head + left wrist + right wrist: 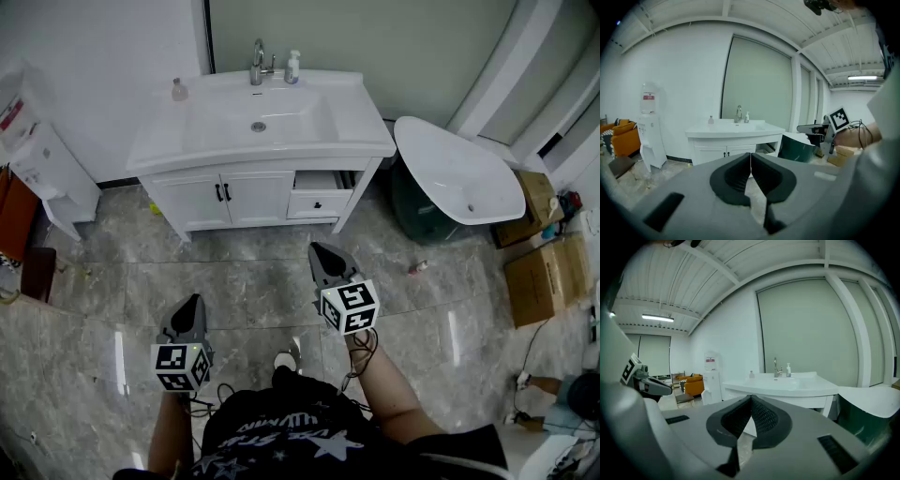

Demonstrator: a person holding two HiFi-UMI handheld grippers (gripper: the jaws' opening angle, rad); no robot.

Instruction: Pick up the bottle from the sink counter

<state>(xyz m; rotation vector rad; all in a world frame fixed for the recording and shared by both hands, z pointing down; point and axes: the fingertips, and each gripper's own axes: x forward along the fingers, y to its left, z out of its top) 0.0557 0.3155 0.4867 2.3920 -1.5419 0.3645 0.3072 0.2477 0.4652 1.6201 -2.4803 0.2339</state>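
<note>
Left hand-held gripper (193, 305) and right hand-held gripper (321, 253): jaws closed, empty. The upright bottle (292, 67) stands well ahead on the surface (361, 122), nearer the right one.

Bright, even white light fills the room. A long ceiling strip lamp (657, 318) glows up and to the left of the right claw (751, 400). The glossy grey marble floor (94, 309) throws back pale streaks of glare just left of the left claw (193, 304). Both gripper views bulge fisheye-wise, with black corners and bowed straight lines. The claw bodies nearest the lens look soft.
</note>
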